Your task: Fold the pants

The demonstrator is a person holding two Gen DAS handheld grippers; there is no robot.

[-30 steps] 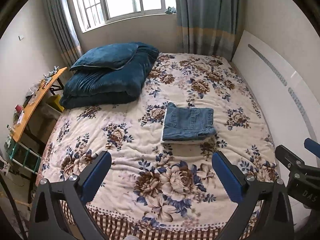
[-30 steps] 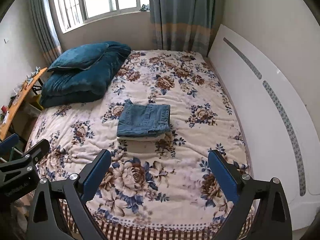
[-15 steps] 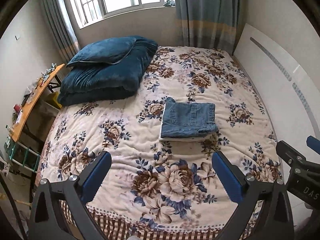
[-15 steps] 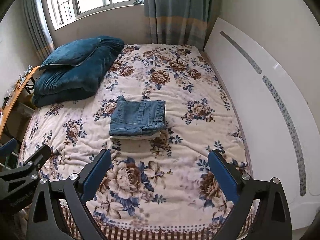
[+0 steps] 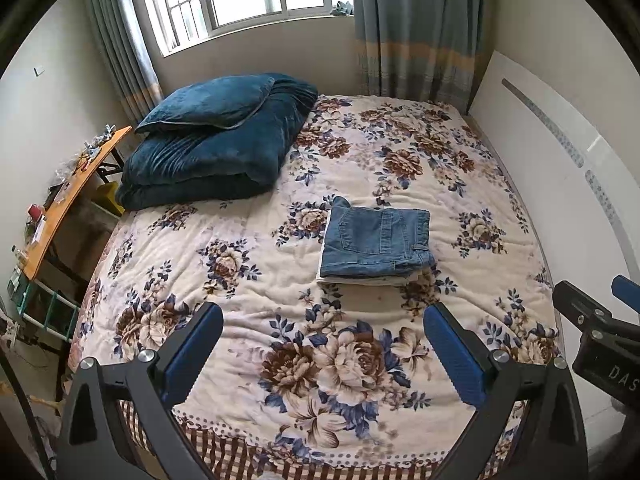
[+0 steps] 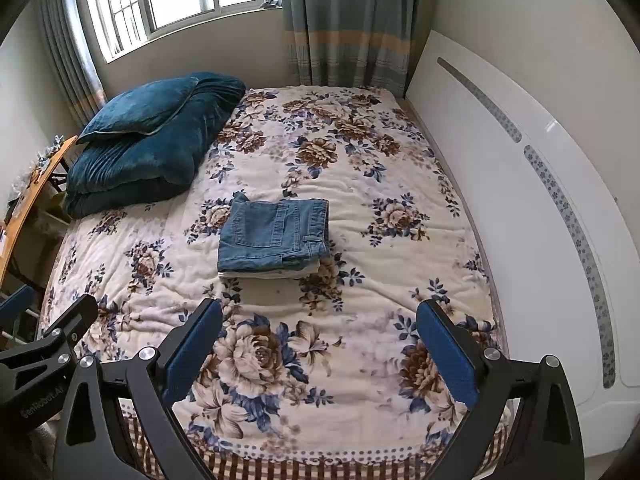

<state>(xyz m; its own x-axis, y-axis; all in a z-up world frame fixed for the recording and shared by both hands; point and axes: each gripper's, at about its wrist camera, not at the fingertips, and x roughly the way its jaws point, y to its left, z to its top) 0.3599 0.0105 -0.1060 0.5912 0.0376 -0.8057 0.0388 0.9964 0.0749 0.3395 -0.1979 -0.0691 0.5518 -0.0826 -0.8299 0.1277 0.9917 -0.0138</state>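
Blue denim pants [image 5: 376,242] [image 6: 274,236] lie folded into a compact rectangle on a folded white cloth, in the middle of the floral bed [image 5: 248,280] [image 6: 360,184]. My left gripper [image 5: 322,344] hangs open above the near end of the bed, well short of the pants, nothing between its blue pads. My right gripper [image 6: 318,342] is open too, likewise back from the pants and empty. Each gripper's edge shows in the other's view.
A dark blue pillow on a folded quilt [image 5: 212,152] [image 6: 148,140] fills the bed's far left corner. A white headboard panel [image 6: 520,208] runs along the right side. A cluttered wooden side table [image 5: 68,196] stands left of the bed. Window and curtains are behind.
Both grippers have drawn back and risen a little, so the bed and pants sit lower and farther in each view. The pants have not moved; both grippers stayed open.
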